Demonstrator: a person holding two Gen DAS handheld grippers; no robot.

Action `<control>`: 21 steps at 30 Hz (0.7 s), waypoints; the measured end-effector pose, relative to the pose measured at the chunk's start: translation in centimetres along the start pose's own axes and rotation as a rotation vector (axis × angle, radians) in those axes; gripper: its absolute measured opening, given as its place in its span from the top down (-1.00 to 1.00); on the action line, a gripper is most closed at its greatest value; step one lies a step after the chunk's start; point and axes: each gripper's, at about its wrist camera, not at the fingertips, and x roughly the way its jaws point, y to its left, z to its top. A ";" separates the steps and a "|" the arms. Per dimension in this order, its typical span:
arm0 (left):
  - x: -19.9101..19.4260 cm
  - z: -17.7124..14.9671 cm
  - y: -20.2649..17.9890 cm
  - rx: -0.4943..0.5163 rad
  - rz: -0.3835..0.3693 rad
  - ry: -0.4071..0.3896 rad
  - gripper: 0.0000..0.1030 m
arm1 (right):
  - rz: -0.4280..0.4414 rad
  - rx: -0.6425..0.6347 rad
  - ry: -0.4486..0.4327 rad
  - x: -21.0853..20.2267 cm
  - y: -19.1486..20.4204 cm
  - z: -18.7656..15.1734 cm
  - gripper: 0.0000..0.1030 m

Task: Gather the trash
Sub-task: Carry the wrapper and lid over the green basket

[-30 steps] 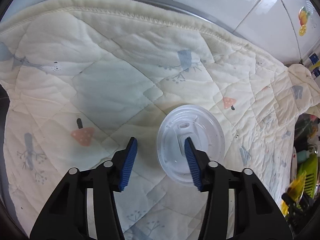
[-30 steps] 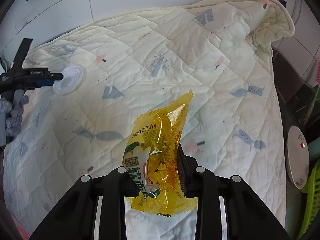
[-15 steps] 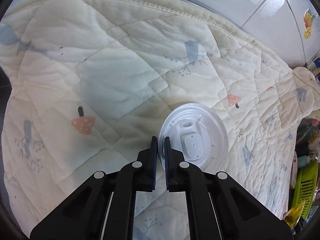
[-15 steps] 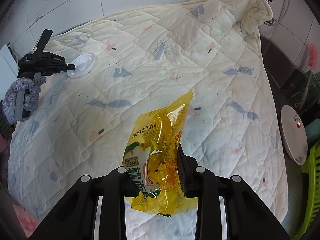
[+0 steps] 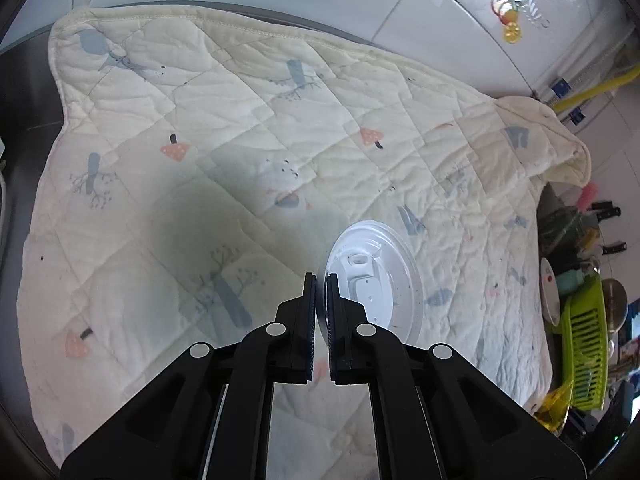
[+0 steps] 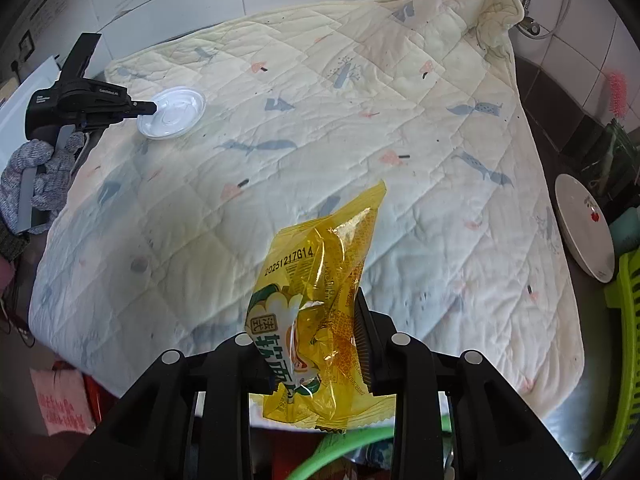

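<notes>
My left gripper is shut on the rim of a white plastic cup lid and holds it above the quilted blanket. The right wrist view shows the lid at the far left, pinched by the left gripper. My right gripper is shut on a crumpled yellow snack wrapper, held above the near edge of the blanket.
A white plate and a green slatted basket stand at the right of the blanket. A green basket and dishes also show in the left wrist view. Tiled wall runs behind. Red and pink packaging lies lower left.
My left gripper closed on the lid's rim and lifted it up off the blanket. My right gripper, still holding the wrapper, has drawn back and up from the blanket.
</notes>
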 end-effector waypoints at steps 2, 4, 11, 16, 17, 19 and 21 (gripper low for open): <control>-1.0 -1.6 -0.9 0.013 -0.016 -0.005 0.93 | 0.009 -0.004 0.000 -0.9 0.0 -1.1 0.45; -2.0 -3.1 -1.4 0.024 -0.035 -0.007 0.93 | 0.010 -0.011 0.002 -1.7 0.1 -2.1 0.45; -5.4 -7.9 -3.2 0.046 -0.115 -0.009 0.93 | 0.001 -0.044 0.041 -4.0 0.0 -6.3 0.45; -7.1 -11.1 -5.2 0.073 -0.158 -0.004 0.93 | -0.018 -0.040 0.068 -5.2 -1.1 -9.4 0.44; -7.4 -11.7 -5.6 0.079 -0.168 -0.004 0.93 | -0.016 -0.030 0.078 -5.3 -1.4 -10.1 0.44; -7.9 -12.9 -6.5 0.095 -0.188 -0.001 0.93 | -0.028 -0.022 0.087 -5.5 -1.9 -11.3 0.43; -8.3 -13.9 -7.3 0.113 -0.201 0.002 0.93 | -0.029 -0.008 0.107 -5.6 -2.3 -12.4 0.42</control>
